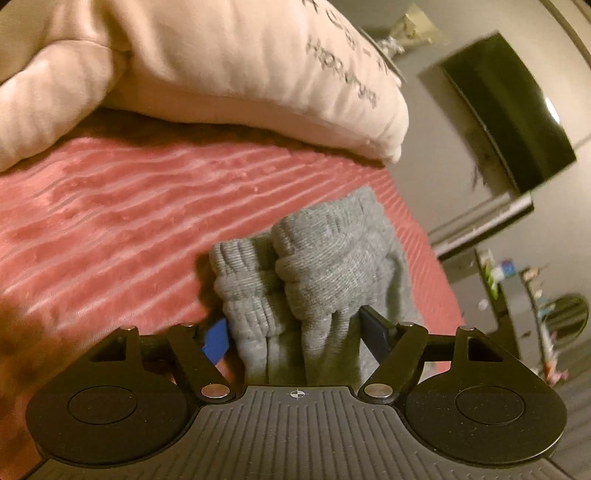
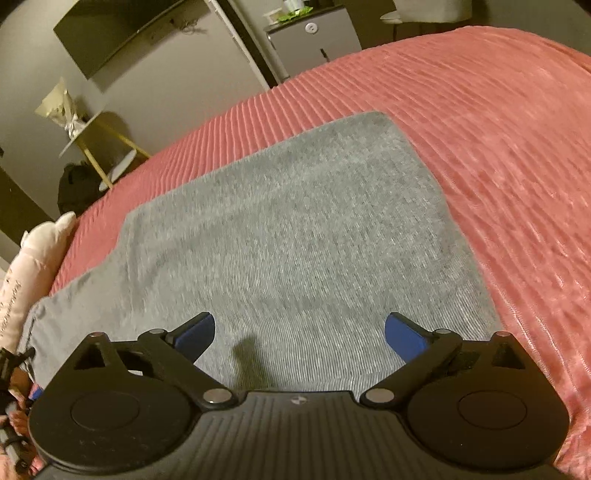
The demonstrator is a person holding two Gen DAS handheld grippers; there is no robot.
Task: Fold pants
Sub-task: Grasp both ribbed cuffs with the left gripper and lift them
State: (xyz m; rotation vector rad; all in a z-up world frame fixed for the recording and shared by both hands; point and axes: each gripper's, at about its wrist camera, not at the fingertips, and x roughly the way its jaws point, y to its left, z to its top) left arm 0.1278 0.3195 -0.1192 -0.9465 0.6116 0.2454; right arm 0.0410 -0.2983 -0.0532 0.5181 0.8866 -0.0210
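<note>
The grey pants [image 2: 295,236] lie folded flat on the pink ribbed bed cover [image 2: 498,129]. The right tool [image 2: 300,334] hovers over them at 6 o'clock, its jaws spread wide and empty. The left tool [image 1: 295,328] has the bunched ribbed cuffs [image 1: 295,273] between its blue pads [image 1: 216,339]; whether they press, I cannot tell. A pale pillow [image 1: 221,74] lies at 12 o'clock.

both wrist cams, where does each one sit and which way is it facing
Left wrist: sits on the left gripper, tilted down along the pink bedspread toward a pale pillow; bunched grey pants lie between its fingers.
Right wrist: sits on the right gripper, angled down over the flat pants toward a wall TV; fingers spread wide, empty.
Shared: pants, bedspread, pillow, TV.
</note>
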